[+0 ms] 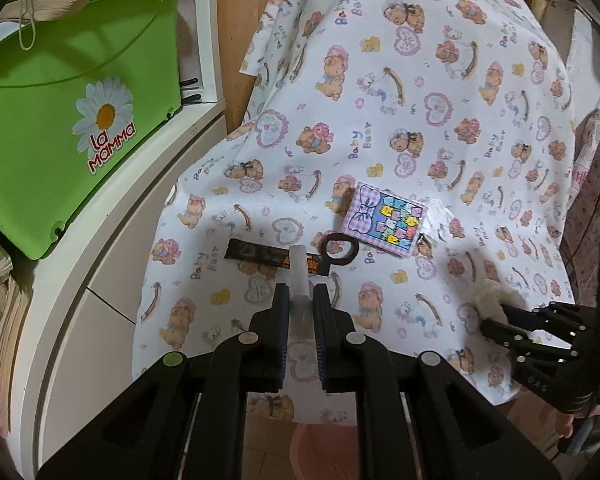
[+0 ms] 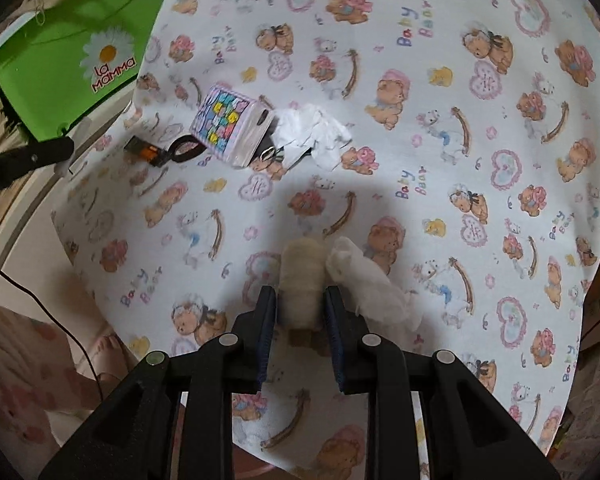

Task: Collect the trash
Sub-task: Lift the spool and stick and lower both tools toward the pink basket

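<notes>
My left gripper (image 1: 300, 292) is shut on a clear plastic tube (image 1: 299, 276), held above the bear-print cloth (image 1: 420, 80). Just beyond it lie a black-and-orange wrapper (image 1: 260, 255) and a dark ring-shaped piece (image 1: 339, 250). My right gripper (image 2: 300, 300) is shut on a cream fluffy wad (image 2: 302, 280), with a white tissue (image 2: 364, 276) beside its right finger. It also shows in the left wrist view (image 1: 496, 314) at lower right. A crumpled white tissue (image 2: 316, 130) lies by the patterned pink box (image 2: 230, 122).
A green "La Mamma" bin (image 1: 60, 120) with a beige cloth strap stands on a white cabinet (image 1: 112, 240) to the left. A pink basin (image 1: 324, 452) shows on the floor under the cloth's edge. The cloth's front edge hangs near both grippers.
</notes>
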Action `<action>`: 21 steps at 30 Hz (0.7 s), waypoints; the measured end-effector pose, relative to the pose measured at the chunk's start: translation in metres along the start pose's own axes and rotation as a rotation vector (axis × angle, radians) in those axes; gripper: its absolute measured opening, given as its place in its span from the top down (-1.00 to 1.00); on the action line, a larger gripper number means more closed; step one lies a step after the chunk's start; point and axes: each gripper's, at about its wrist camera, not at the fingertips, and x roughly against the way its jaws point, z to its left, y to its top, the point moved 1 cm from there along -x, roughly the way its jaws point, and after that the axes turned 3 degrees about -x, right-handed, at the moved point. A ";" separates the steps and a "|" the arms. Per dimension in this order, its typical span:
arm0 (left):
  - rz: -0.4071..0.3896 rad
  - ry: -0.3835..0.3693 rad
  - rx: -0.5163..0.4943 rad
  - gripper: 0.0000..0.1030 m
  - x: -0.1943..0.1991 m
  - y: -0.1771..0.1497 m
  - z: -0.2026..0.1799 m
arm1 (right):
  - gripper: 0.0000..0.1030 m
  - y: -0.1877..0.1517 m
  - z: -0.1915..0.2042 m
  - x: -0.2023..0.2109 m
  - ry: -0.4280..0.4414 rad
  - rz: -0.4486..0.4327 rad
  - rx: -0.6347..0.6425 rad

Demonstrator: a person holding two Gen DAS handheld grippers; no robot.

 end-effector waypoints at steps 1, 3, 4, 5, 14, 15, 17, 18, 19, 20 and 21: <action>-0.004 0.002 0.000 0.78 0.002 0.000 0.000 | 0.48 -0.001 0.000 0.000 0.004 0.003 -0.005; -0.009 0.003 0.000 0.78 0.004 -0.001 0.000 | 0.48 -0.002 0.003 -0.001 0.007 0.001 -0.011; -0.008 0.005 0.000 0.78 0.005 -0.001 -0.001 | 0.48 -0.002 0.003 -0.001 0.006 0.001 -0.012; -0.007 0.008 -0.001 0.78 0.005 -0.002 0.000 | 0.48 -0.002 0.003 -0.001 0.004 -0.001 -0.013; 0.013 0.005 0.004 0.78 0.006 -0.011 0.000 | 0.53 -0.014 0.001 0.015 0.057 0.005 -0.047; 0.016 -0.001 0.008 0.78 0.007 -0.012 -0.001 | 0.53 -0.016 0.002 0.019 0.058 0.002 -0.042; 0.010 -0.002 -0.002 0.79 0.012 -0.014 -0.004 | 0.53 -0.019 0.002 0.024 0.057 -0.006 -0.049; 0.001 0.000 -0.011 0.79 0.016 -0.016 -0.007 | 0.53 -0.021 0.001 0.028 0.063 -0.010 -0.061; -0.010 -0.003 -0.017 0.79 0.021 -0.018 -0.010 | 0.53 -0.022 0.001 0.031 0.068 -0.014 -0.069; -0.020 -0.011 -0.022 0.79 0.027 -0.020 -0.014 | 0.53 -0.023 0.001 0.035 0.076 -0.023 -0.080; -0.026 -0.019 -0.025 0.79 0.031 -0.022 -0.016 | 0.53 -0.025 0.002 0.040 0.079 -0.035 -0.086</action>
